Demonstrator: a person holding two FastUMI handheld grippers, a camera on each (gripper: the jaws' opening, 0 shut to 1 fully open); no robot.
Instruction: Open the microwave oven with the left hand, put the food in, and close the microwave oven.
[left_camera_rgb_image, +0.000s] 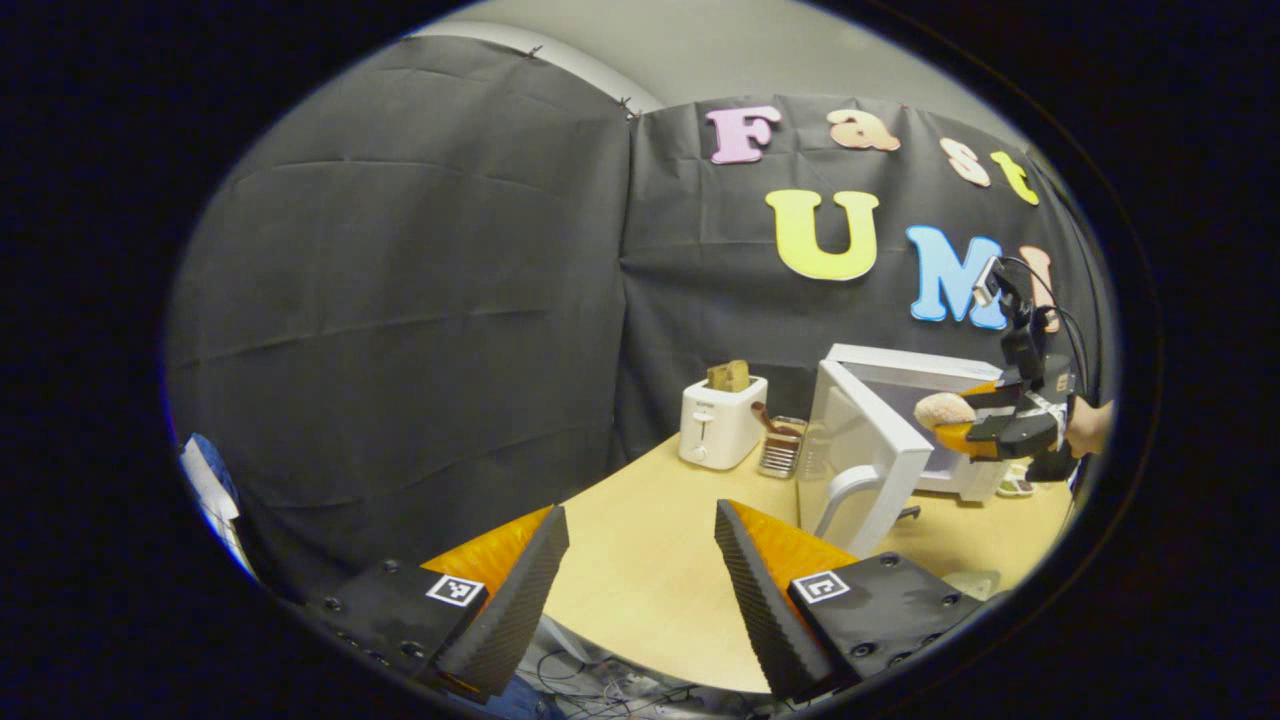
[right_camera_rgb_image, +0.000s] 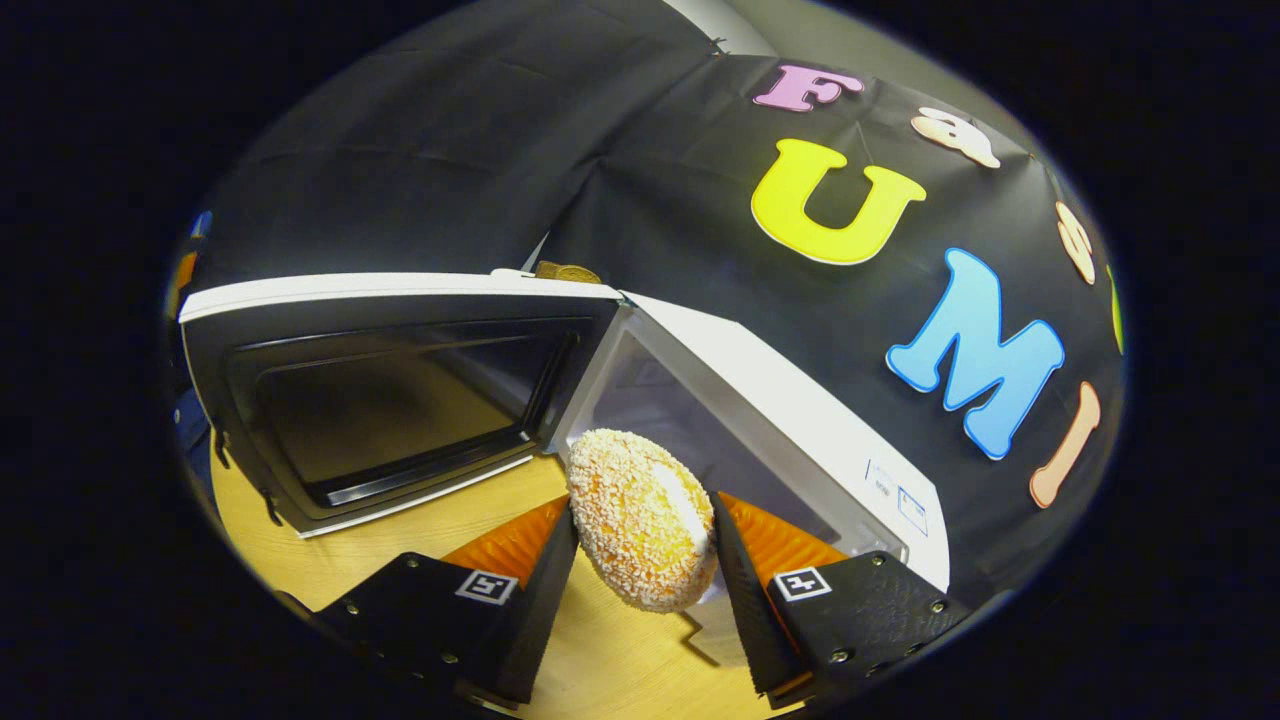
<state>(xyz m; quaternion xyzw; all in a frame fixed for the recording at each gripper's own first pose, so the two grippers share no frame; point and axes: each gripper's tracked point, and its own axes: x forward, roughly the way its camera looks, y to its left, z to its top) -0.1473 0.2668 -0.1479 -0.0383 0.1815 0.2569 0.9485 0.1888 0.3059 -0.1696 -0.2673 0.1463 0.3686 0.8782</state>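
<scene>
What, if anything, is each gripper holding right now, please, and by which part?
The right gripper pinches the round crumb-coated orange patty across its flat faces, near its lower half. The left gripper is open, holding nothing.

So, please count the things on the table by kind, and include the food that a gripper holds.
Microwave oven: 1
Toaster: 1
Small rack beside the toaster: 1
Breaded food piece, held by the right gripper: 1
Total: 4

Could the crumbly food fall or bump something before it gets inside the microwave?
Maybe. The right gripper pinches the round breaded food on edge, so it might slip onto the table. It sits by the microwave opening's frame and could catch there. The open door swings close beside it.
</scene>
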